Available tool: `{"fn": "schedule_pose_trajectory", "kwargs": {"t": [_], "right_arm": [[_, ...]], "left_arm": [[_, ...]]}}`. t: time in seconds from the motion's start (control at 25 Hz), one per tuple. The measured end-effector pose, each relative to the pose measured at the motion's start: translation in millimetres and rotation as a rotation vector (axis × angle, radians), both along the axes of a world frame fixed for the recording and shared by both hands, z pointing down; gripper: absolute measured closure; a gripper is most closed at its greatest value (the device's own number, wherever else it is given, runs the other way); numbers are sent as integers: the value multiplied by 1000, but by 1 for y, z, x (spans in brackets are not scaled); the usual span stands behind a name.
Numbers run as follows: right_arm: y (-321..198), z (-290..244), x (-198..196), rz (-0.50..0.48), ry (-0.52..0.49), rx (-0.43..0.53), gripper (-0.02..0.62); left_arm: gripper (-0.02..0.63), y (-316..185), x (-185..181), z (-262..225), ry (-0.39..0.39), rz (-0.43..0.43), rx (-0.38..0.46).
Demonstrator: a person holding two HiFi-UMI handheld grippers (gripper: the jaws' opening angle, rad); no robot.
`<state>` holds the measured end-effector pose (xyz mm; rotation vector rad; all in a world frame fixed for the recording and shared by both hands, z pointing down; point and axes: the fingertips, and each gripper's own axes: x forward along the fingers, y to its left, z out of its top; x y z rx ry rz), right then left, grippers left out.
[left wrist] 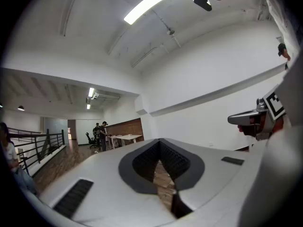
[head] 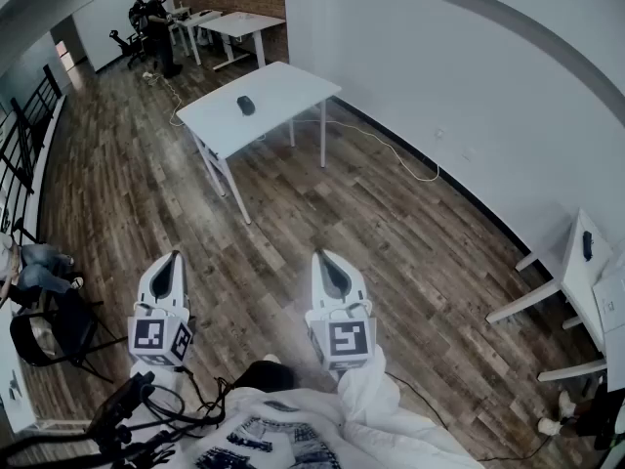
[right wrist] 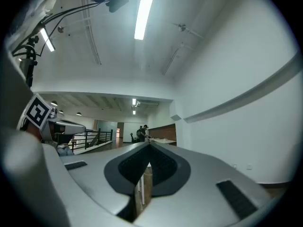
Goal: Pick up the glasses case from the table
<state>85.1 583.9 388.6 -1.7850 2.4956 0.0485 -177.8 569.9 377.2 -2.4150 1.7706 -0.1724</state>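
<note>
The glasses case (head: 245,106) is a small dark oval lying on a white table (head: 283,86) far ahead across the wooden floor. Both grippers hover level near my body, well short of the table. My left gripper (head: 176,256) has its jaws shut with nothing between them, and its own view shows the pads (left wrist: 171,162) meeting at the tip (left wrist: 159,143). My right gripper (head: 321,256) is likewise shut and empty, its tip (right wrist: 149,146) pointing toward the far room. The case is not visible in either gripper view.
A white cable (head: 391,154) trails on the floor by the table's right side. A second white table (head: 576,272) with a dark object (head: 587,245) stands at the right. Two people (head: 156,18) stand at far desks. A railing (head: 24,125) and black chair (head: 49,330) are left.
</note>
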Motion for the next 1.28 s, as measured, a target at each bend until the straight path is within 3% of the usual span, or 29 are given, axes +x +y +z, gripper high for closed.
{"fn": "schedule_pose_trajectory", "kwargs": {"t": [0.28,0.84,1.08,1.28], "right_arm": [[-66,15,-17,-14,7,-1,589],[-382,20,-86,-52,50,-60,589],[-470,19,-103,-54,47,-78,588],[-550,37,-82,-43,31,-66,589]], "left_arm": [[581,-62,-12,19,-28,-7,-4],[581,-385,-72,16,-30,-29,1],[581,-470,-94,18,-15,-38,-19],[581,-541,-82,35,-37,-42,-50]]}}
